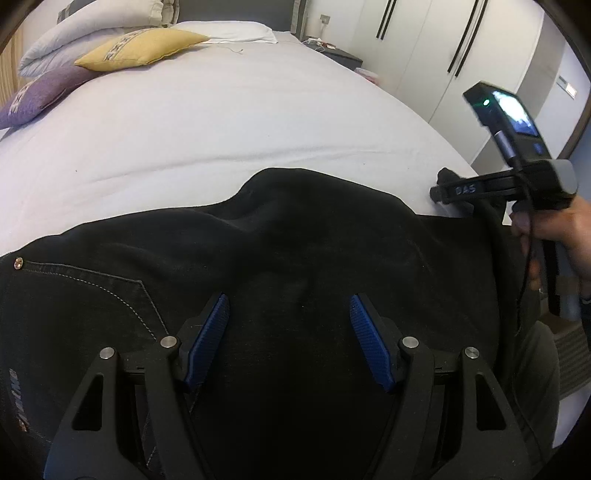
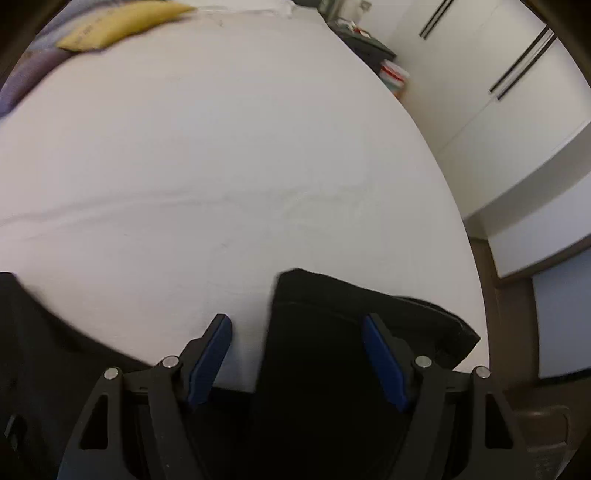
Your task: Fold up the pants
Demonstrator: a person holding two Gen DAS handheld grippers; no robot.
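Black pants (image 1: 295, 243) lie across the near edge of a white bed (image 1: 229, 118), with a stitched pocket and a rivet at the left. My left gripper (image 1: 290, 306) is open and empty, its blue pads just above the fabric. My right gripper (image 2: 297, 328) is open over the leg end of the pants (image 2: 332, 325), which lies between its pads. The right gripper also shows in the left wrist view (image 1: 439, 192), at the right edge of the pants; its fingers are hard to make out there.
A yellow cushion (image 1: 144, 46), a purple cushion (image 1: 40, 92) and white pillows (image 1: 236, 31) lie at the head of the bed. A dark nightstand (image 2: 364, 42) and white wardrobe doors (image 1: 443, 55) stand to the right. The bed's right edge drops off near the leg end.
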